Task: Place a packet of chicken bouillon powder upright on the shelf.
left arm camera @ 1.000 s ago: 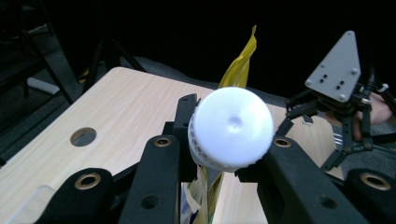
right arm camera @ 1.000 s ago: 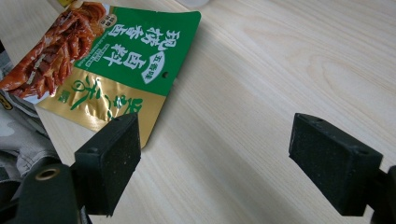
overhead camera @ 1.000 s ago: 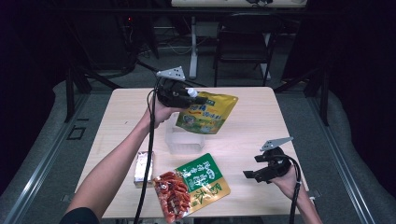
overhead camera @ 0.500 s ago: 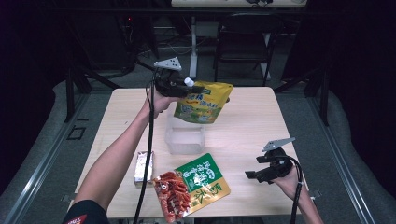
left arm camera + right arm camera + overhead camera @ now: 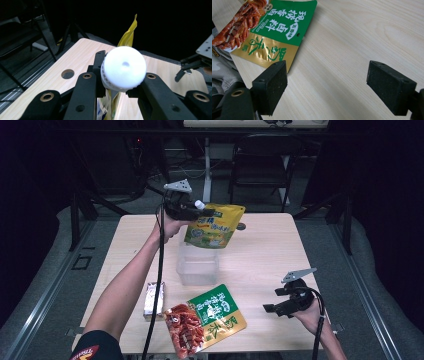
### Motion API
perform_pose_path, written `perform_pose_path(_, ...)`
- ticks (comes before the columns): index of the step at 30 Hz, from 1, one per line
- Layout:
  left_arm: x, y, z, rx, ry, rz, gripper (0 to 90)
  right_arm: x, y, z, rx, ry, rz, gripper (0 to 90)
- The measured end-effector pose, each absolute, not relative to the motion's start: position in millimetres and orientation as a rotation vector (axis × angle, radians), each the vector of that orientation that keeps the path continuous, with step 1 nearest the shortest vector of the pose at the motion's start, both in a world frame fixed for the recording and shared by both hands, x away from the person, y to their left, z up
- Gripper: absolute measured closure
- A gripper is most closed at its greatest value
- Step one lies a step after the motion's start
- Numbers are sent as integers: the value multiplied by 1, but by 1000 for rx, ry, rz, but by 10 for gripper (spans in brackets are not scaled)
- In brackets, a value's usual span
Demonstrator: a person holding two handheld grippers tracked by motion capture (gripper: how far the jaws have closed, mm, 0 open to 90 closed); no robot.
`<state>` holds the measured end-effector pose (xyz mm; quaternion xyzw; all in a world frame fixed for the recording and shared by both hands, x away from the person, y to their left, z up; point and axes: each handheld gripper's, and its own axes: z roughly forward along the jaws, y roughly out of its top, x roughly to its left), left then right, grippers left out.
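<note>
- High view: left gripper (image 5: 192, 210) holds yellow pouch (image 5: 216, 225) aloft above clear tub (image 5: 197, 265) (looks empty) on desk (image 5: 260, 255).
- Left gripper view: fingers (image 5: 85, 87) clamped at white cap (image 5: 123, 68).
- Right gripper view: right gripper (image 5: 334, 86) fingers apart, green packet (image 5: 274, 30) near.

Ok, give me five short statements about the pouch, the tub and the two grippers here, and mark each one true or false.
1. The left gripper is clamped on the white cap of the yellow pouch. True.
2. The yellow pouch lies flat on the table. False: it hangs in the air, above the clear tub.
3. The right gripper holds the green snack bag. False: its jaws are open with only bare table between them.
4. A silver packet lies on the table beside the green snack bag. True.
5. The clear tub has a lid on. False: it is open-topped.
</note>
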<state>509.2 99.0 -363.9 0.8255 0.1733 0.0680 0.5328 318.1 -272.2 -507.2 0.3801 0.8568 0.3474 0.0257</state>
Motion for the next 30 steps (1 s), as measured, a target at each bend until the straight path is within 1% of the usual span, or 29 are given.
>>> perform_pose_path(8,521,105,-367,1940,461,199,750,317,-274,-505,1167,2644,1070,162)
perform_pose_path(30,539,114,-395,1881,585,283,750,317,-273,-506,1172,2644,1064,163)
